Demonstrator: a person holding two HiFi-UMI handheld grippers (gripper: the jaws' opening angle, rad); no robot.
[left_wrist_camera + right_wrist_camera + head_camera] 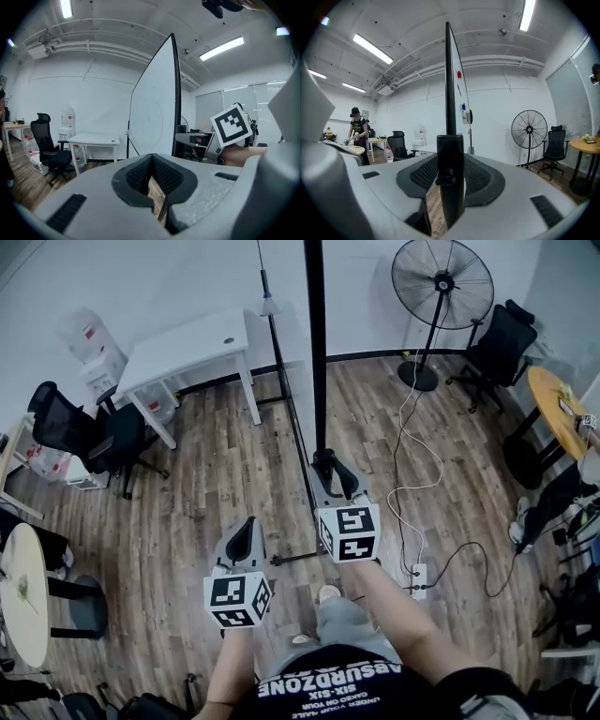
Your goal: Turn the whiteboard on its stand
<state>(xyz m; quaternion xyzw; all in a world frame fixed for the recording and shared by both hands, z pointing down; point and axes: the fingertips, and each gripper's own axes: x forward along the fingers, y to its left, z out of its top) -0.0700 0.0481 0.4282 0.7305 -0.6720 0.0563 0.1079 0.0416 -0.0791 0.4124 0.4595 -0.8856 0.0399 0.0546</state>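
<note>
The whiteboard (316, 343) stands edge-on in front of me, a tall black-framed panel on a thin black stand (292, 442). My right gripper (332, 476) is shut on the lower part of its black frame edge. In the right gripper view the black frame bar (450, 187) sits clamped between the ribbed pads (423, 174) and the board edge (450, 79) rises straight up. My left gripper (247, 534) hangs lower left of the right one, shut and empty. In the left gripper view its pads (140, 176) meet, and the whiteboard's white face (154, 112) stands beyond.
A white desk (192, 352) stands far left of the board, with black office chairs (89, 432) beside it. A pedestal fan (442, 282) and another chair (497, 343) stand far right. A power strip (419, 579) with cables lies on the wood floor. A person (357, 133) stands far off.
</note>
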